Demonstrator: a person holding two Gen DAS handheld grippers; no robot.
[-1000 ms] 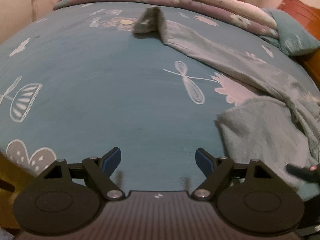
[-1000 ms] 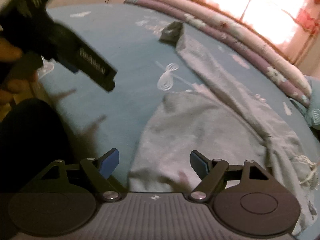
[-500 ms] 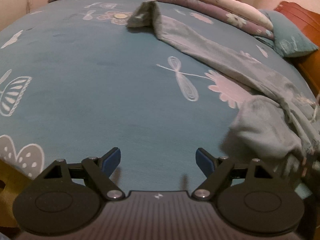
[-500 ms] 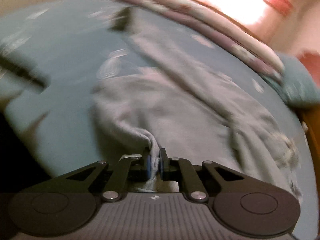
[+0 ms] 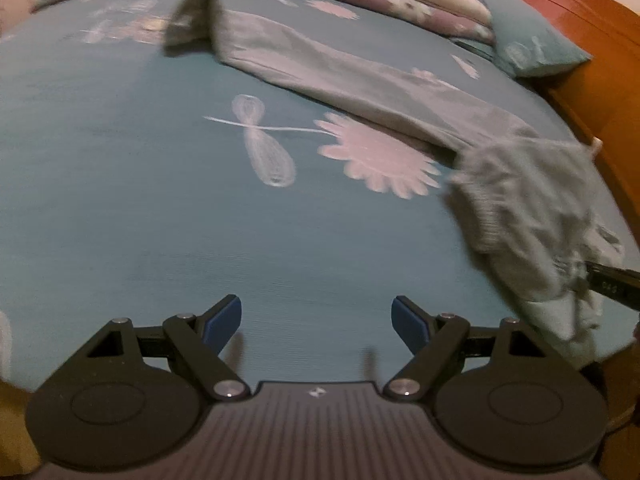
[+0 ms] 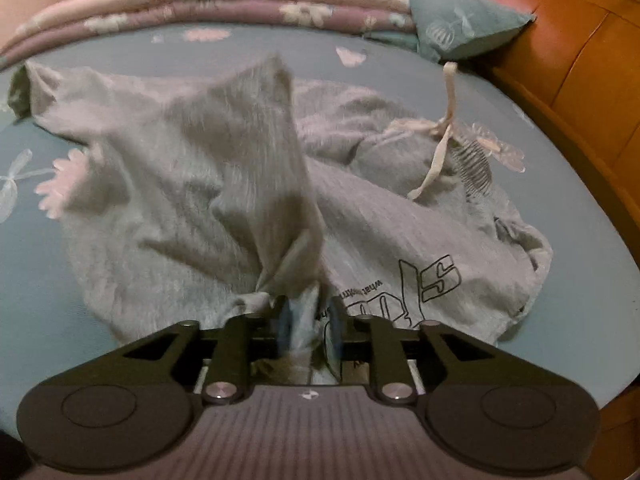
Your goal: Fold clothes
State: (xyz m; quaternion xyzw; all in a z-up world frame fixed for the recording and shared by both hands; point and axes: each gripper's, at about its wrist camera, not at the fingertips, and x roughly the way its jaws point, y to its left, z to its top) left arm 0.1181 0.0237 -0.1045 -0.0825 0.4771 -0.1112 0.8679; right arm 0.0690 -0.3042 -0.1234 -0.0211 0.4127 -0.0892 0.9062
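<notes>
Grey sweatpants with a white drawstring and black lettering lie rumpled on the blue flowered bed sheet. My right gripper has a pinched fold of the pants between its jaws. The jaws are opening, and the cloth still tents up toward them. In the left wrist view one pant leg runs from its dark cuff to a bunched heap at the right. My left gripper hovers open over bare sheet with nothing between its fingers.
A folded floral quilt lies along the bed's far edge, and a blue pillow sits at the far right corner. A wooden headboard borders the right side. Bare sheet spreads left of the pants.
My right gripper shut on the pants' near edge, pulled it up and over to the right, and its jaws have now parted. The left gripper drifted over the sheet and stayed open.
</notes>
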